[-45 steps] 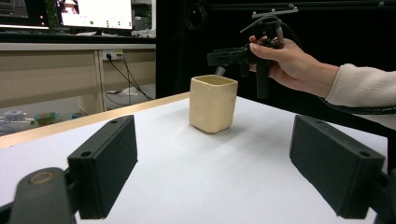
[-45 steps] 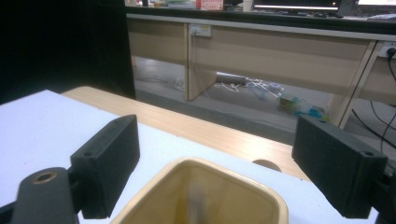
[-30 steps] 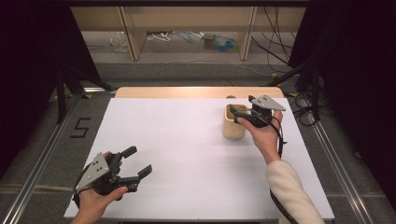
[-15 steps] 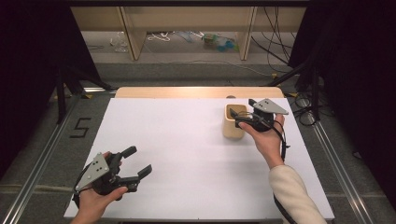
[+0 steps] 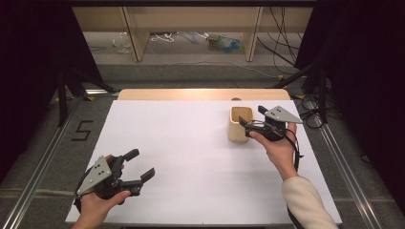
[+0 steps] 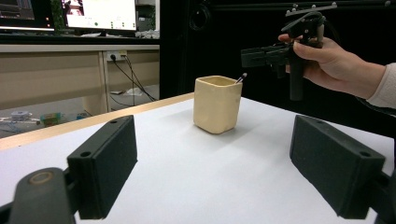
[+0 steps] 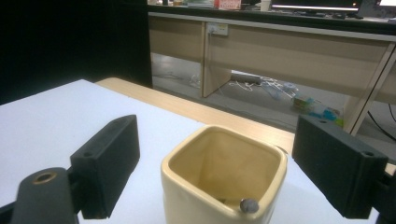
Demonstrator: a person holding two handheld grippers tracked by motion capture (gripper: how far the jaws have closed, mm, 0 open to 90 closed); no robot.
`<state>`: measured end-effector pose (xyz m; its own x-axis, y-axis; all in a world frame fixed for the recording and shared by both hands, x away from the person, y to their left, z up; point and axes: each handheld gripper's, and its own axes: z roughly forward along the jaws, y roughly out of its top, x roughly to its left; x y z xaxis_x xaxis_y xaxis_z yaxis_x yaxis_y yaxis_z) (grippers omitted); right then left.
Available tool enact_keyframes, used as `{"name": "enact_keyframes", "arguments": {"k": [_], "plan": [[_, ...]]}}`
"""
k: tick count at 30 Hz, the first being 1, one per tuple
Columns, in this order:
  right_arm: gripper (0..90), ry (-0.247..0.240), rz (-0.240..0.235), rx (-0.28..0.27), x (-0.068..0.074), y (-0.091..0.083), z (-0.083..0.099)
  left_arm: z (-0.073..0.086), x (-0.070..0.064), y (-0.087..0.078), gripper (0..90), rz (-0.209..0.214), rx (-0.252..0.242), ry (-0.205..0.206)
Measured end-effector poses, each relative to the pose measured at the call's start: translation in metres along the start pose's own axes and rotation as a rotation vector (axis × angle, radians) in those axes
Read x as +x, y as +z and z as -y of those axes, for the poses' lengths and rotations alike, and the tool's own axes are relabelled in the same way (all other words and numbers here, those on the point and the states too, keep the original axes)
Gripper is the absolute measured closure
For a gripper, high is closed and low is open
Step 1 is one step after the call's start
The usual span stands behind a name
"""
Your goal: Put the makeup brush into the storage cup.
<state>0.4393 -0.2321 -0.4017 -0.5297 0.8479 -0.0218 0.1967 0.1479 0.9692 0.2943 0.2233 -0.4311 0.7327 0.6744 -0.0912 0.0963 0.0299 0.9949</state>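
Observation:
A cream square cup (image 5: 239, 123) stands upright on the right part of the white table (image 5: 191, 143). My right gripper (image 5: 252, 116) hovers open just to the right of its rim, held by a hand. In the right gripper view the cup (image 7: 219, 186) sits between and below the open jaws, and the grey round end of a thin object (image 7: 249, 205) leans on its near rim. My left gripper (image 5: 142, 163) rests open near the front left edge, nothing in it. In the left gripper view the cup (image 6: 217, 103) stands far ahead, with the thin object's tip (image 6: 242, 77) poking out and the right gripper (image 6: 261, 53) above.
A wooden strip (image 5: 200, 94) borders the table's far edge. Beyond it lie a floor with cables (image 5: 286, 43) and wooden desk legs (image 5: 136, 36). Metal rails (image 5: 38, 157) run along both sides of the table. A "5" mark (image 5: 82, 130) is on the floor at left.
My right gripper has drifted a little to the right and toward the person, away from over the cup. The left gripper has stayed put.

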Motion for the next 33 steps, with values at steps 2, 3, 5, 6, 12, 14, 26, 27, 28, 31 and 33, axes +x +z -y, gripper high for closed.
{"name": "enact_keyframes", "arguments": {"k": [2,3,5,6,12,14,26,27,28,31,33], "plan": [[16.1,0.002,-0.004,-0.013,0.000,-0.004,0.001,0.000,0.000,0.000,14.6,-0.003,0.001,0.000],[16.1,0.002,-0.004,-0.013,0.000,-0.004,0.001,0.000,0.000,0.000,14.6,-0.004,0.001,0.000],[16.2,0.001,-0.010,-0.011,0.001,-0.010,0.002,0.000,0.000,0.000,14.0,-0.005,0.001,0.003],[16.2,0.001,-0.010,-0.011,0.001,-0.010,0.002,0.000,0.000,0.000,13.9,-0.005,0.001,0.003],[16.1,-0.006,-0.020,-0.010,0.003,-0.027,0.002,0.000,0.000,0.000,13.1,-0.010,0.002,0.002],[16.2,-0.003,-0.026,-0.028,0.003,-0.030,0.003,-0.001,0.000,0.000,12.4,-0.013,0.004,0.004],[16.3,-0.020,-0.060,-0.032,0.008,-0.055,0.010,-0.001,0.001,-0.001,9.4,-0.023,0.006,0.009],[16.3,-0.020,-0.060,-0.032,0.008,-0.055,0.010,-0.001,0.002,-0.001,9.4,-0.023,0.006,0.008],[16.3,-0.021,-0.066,-0.030,0.009,-0.059,0.011,-0.001,0.002,-0.001,9.0,-0.026,0.006,0.006],[16.3,-0.026,-0.077,-0.033,0.010,-0.061,0.012,-0.001,0.002,-0.001,8.7,-0.027,0.006,0.007],[16.3,-0.030,-0.089,-0.040,0.014,-0.065,0.014,-0.002,0.002,-0.001,8.5,-0.027,0.007,0.009]]}}
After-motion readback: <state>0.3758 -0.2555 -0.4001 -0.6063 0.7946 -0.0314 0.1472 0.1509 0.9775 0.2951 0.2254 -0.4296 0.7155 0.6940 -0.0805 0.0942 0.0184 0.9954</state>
